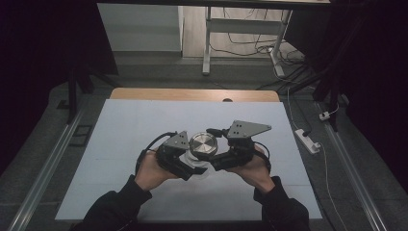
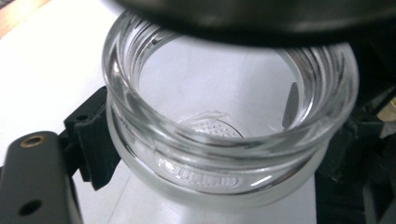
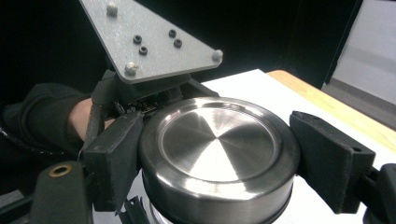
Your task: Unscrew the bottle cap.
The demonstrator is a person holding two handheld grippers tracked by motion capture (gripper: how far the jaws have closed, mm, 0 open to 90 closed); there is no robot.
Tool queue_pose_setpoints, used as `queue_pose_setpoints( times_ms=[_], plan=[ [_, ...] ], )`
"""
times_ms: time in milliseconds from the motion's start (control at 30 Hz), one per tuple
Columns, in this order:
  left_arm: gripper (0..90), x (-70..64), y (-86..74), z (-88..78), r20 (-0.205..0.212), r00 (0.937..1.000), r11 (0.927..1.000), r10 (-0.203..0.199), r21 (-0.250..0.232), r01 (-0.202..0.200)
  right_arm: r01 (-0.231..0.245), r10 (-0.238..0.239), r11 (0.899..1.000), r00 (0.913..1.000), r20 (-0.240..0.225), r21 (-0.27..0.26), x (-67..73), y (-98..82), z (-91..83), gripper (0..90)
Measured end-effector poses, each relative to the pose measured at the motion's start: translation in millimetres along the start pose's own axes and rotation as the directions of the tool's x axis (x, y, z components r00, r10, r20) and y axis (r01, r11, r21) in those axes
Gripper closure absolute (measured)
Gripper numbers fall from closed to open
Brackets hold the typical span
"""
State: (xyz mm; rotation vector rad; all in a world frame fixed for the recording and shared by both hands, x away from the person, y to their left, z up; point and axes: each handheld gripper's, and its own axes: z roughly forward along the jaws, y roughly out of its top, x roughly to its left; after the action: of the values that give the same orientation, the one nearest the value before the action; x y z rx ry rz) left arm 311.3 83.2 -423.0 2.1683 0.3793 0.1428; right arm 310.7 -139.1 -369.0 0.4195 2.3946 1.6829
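Observation:
A clear glass jar (image 2: 229, 154) with a threaded neck sits between the jaws of my left gripper (image 2: 219, 149), whose black pads (image 2: 95, 142) press on its sides below the rim. A round brushed-steel lid (image 3: 219, 140) is clamped between the pads (image 3: 114, 154) of my right gripper (image 3: 224, 158). In the high view the lid (image 1: 203, 145) sits just over the jar (image 1: 193, 162), at the middle of the table. The lid's dark underside (image 2: 257, 18) hangs over the jar's open mouth. I cannot tell whether lid and rim touch.
Both hands work over a white mat (image 1: 144, 125) on a wooden table (image 1: 192, 94). The left gripper's grey plate (image 3: 149, 42) and a hand (image 3: 79, 119) are close behind the lid. A power strip (image 1: 308, 140) lies on the floor to the right.

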Motion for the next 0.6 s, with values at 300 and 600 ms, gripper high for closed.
queue_pose_setpoints(
  times_ms=[300, 600],
  plan=[
    [15.7, 10.2, -6.8, -9.5, -0.055, 0.9961, 0.9972, -0.069, -0.033, 0.067, -0.02, 0.02, 1.0, 0.9994, 0.028, 0.009, -3.5, -1.6, -4.0, 19.8],
    [15.7, 16.6, -11.6, -11.2, -0.091, 0.9925, 0.9962, -0.082, -0.036, 0.079, 0.001, -0.001, 1.0, 0.9997, 0.025, 0.01, 1.9, -4.7, -5.7, 19.8]
  ],
)
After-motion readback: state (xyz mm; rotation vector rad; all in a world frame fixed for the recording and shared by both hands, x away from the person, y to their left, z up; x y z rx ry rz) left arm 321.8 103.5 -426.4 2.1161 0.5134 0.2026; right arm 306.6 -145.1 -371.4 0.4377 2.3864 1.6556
